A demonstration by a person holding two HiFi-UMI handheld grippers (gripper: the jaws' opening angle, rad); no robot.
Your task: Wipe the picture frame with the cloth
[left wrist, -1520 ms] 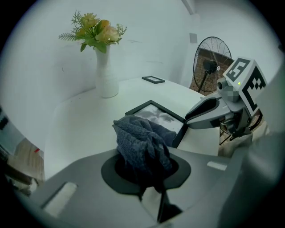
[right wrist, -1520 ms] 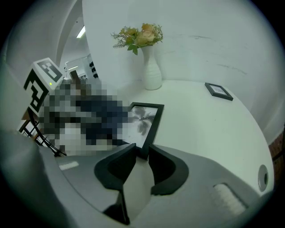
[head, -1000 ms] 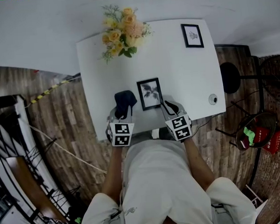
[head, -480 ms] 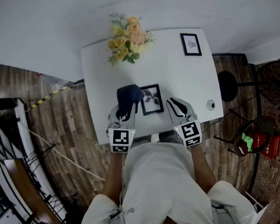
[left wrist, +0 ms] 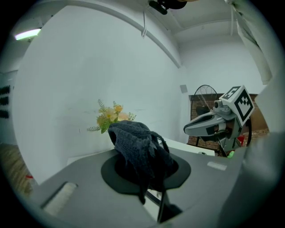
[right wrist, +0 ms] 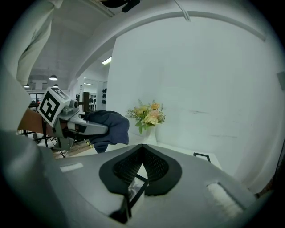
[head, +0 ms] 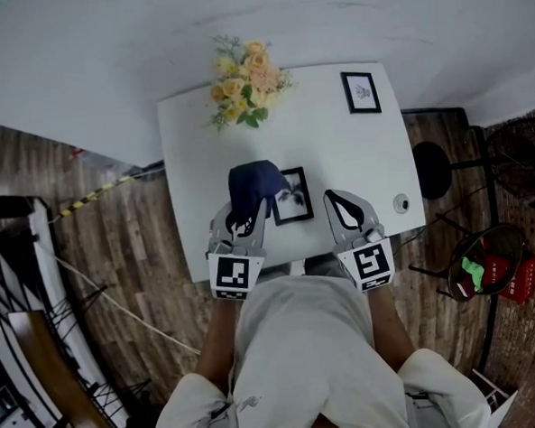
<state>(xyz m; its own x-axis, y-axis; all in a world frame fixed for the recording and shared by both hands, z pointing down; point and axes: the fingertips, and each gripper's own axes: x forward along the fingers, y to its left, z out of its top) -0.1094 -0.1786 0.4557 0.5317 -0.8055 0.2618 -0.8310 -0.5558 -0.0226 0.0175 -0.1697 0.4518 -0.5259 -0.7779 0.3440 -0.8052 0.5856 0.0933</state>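
Note:
The picture frame (head: 296, 199), black with a leaf print, lies flat on the white table (head: 336, 150). A dark blue cloth (head: 255, 182) hangs bunched from my left gripper (head: 251, 207), which is shut on it. In the head view the cloth overlaps the frame's left part. The left gripper view shows the cloth (left wrist: 139, 147) draped over the jaws of the left gripper (left wrist: 143, 156). My right gripper (head: 333, 198) is up off the table, right of the frame. Its jaws have just closed with nothing between them, and they meet at the tip (right wrist: 142, 149). Below them a corner of the frame (right wrist: 135, 189) shows.
A vase of yellow and peach flowers (head: 244, 79) stands at the table's far edge, and a smaller black frame (head: 360, 92) lies at the far right. A small round white object (head: 400, 202) sits near the right edge. A black stool (head: 432, 167) and a basket (head: 483, 272) stand on the wood floor.
Both grippers have risen from the table. The cloth went up with the left gripper and now covers the frame's left side. The right jaws have gone from open to shut.

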